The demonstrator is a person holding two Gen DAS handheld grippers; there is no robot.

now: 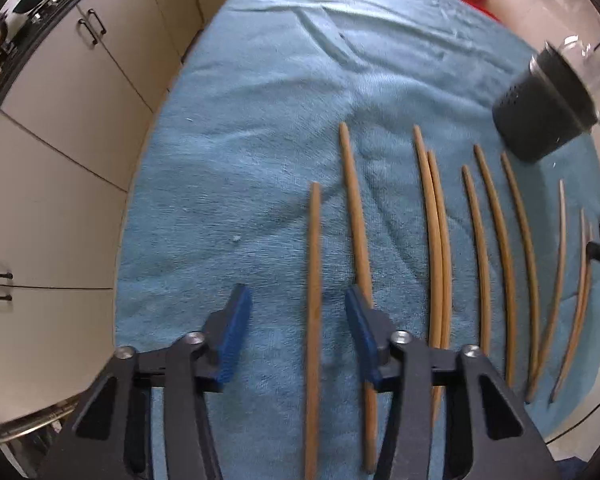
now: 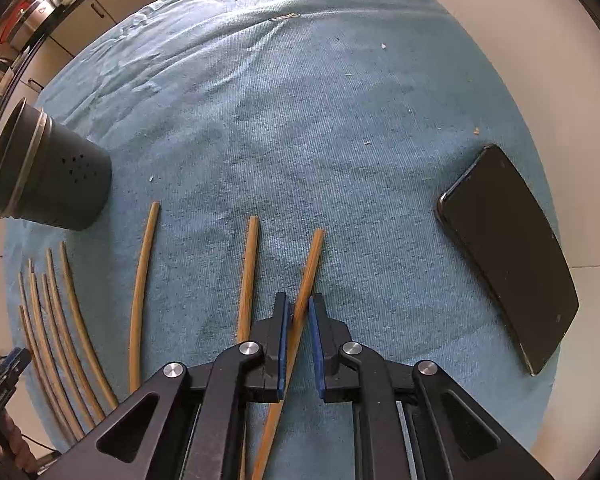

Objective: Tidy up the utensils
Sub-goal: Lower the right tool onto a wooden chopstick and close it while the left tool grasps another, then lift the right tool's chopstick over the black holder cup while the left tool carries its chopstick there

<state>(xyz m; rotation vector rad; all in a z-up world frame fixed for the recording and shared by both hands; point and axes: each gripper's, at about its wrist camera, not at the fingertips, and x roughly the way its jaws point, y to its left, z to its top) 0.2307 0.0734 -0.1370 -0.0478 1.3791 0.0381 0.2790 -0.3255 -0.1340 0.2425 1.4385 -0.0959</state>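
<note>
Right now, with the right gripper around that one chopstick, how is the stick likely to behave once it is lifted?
The chopstick looks like thin, rigid wood, so it should stay straight and weigh little. The right gripper grips it well below the tip, with length showing on both sides, so it may pivot. It looks slim and rounded, so it may roll on the blue towel if released.

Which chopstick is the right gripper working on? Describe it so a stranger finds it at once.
Start at the black phone lying on the blue towel. Of all the chopsticks spread across the towel, it is the nearest to the phone. That chopstick alone lies slanted, crossing toward its upright neighbour, and it alone runs between the blue jaws of the right gripper.
</note>
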